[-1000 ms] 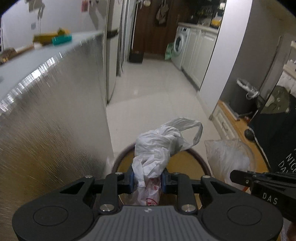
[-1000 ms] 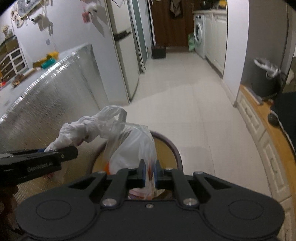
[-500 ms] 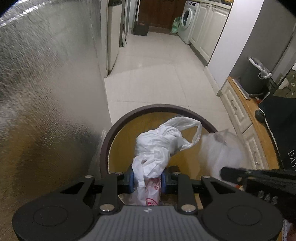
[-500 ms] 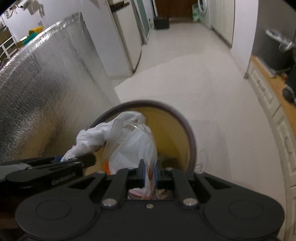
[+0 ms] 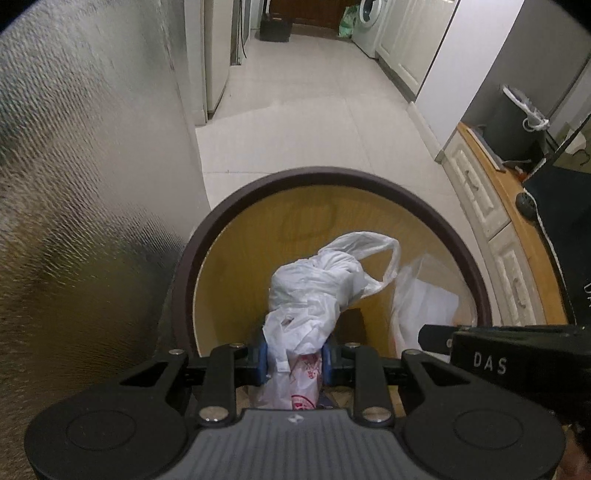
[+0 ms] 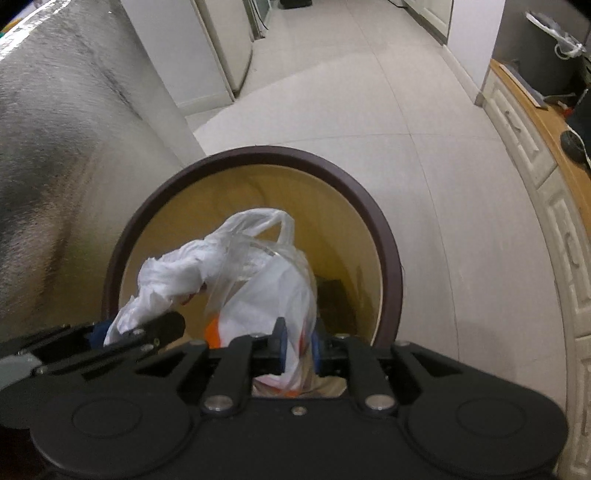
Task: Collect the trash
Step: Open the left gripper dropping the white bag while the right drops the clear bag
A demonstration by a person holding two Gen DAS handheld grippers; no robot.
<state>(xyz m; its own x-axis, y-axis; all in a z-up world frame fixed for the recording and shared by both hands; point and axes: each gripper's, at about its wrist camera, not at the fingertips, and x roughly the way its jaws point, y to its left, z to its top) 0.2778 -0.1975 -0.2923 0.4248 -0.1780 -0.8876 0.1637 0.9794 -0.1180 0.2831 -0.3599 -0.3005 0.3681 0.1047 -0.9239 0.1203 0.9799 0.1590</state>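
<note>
A round bin with a dark brown rim [image 5: 332, 175] and a yellow inside stands on the floor right below both grippers. My left gripper [image 5: 294, 356] is shut on a crumpled white plastic bag [image 5: 314, 291] with red print, which hangs over the bin's mouth. To its right, my right gripper [image 6: 298, 345] has a clear bag [image 6: 266, 291] with orange contents between its pads. Its jaws are opening, and the pads still touch the bag. In the right wrist view the left gripper [image 6: 140, 328] and the white bag [image 6: 173, 280] sit at the lower left over the rim [image 6: 258, 153].
A silver foil-faced counter side [image 5: 92, 184] rises close on the left of the bin. Pale tiled floor [image 5: 314, 122] runs ahead to a washing machine [image 5: 369, 22]. A cream cabinet with a wooden top [image 5: 491, 206] curves along the right, with a dark waste bin [image 5: 513, 125] behind it.
Both grippers have come down and tipped towards the bin with their bags; the bin's mouth now fills the lower view. The right jaws stand slightly wider than before.
</note>
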